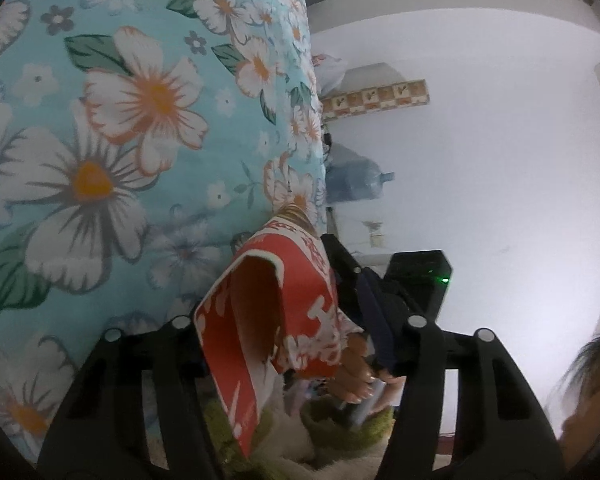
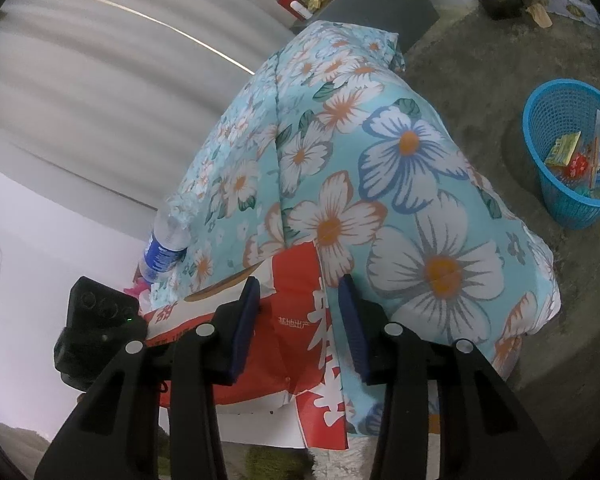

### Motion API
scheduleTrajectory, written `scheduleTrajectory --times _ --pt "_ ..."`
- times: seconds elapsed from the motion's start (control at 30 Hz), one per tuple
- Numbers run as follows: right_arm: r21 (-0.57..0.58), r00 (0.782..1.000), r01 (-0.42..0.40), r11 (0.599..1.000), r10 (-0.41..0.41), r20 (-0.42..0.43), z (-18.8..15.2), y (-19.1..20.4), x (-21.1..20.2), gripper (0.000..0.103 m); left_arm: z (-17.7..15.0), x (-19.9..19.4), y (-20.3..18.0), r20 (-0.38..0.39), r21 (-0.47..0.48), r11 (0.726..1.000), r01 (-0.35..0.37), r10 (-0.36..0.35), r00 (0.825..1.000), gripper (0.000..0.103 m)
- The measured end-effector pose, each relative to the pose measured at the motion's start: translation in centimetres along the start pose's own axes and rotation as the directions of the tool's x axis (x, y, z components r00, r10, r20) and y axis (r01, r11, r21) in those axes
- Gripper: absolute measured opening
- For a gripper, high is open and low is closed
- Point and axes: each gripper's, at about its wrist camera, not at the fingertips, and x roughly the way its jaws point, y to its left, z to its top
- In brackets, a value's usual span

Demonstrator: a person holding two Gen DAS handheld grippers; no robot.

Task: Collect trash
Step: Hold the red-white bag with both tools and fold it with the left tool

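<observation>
While one red and white bag (image 2: 296, 344) lies against the flowered cloth (image 2: 380, 184), both sets of tongs are on it. Seen from the right wrist, the right gripper (image 2: 298, 324) has its two blue pads set apart with the bag's printed face between them; whether the pads (image 2: 244, 320) press the bag I cannot tell. Seen from the left wrist, the left gripper (image 1: 288, 344) straddles the bag's curled open edge (image 1: 260, 320), its arms spread; its fingertips are hidden, so its grip cannot be told either. One hand (image 1: 360, 372) shows just behind that bag, and the other gripper's black body (image 1: 416, 280) sits beside it. One clear plastic bottle (image 2: 166, 244) with a blue label leans on the cloth's left side. One blue mesh basket (image 2: 556, 112) stands well apart on the concrete floor (image 2: 480, 80), with several wrappers and cartons inside.
</observation>
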Motion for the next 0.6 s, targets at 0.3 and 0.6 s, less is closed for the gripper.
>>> scheduleTrajectory --times 0.3,0.6 --pt "0.003 1.000 -0.005 1.000 0.005 0.000 0.1 -0.1 0.0 0.039 0.6 2.0 -0.9 0.021 0.028 0.998 -0.052 0.051 0.998 0.037" --pt "0.010 1.000 -0.020 1.000 0.021 -0.007 0.3 -0.2 -0.2 0.040 0.6 1.5 -0.5 0.024 0.038 0.999 -0.027 0.026 0.999 0.030"
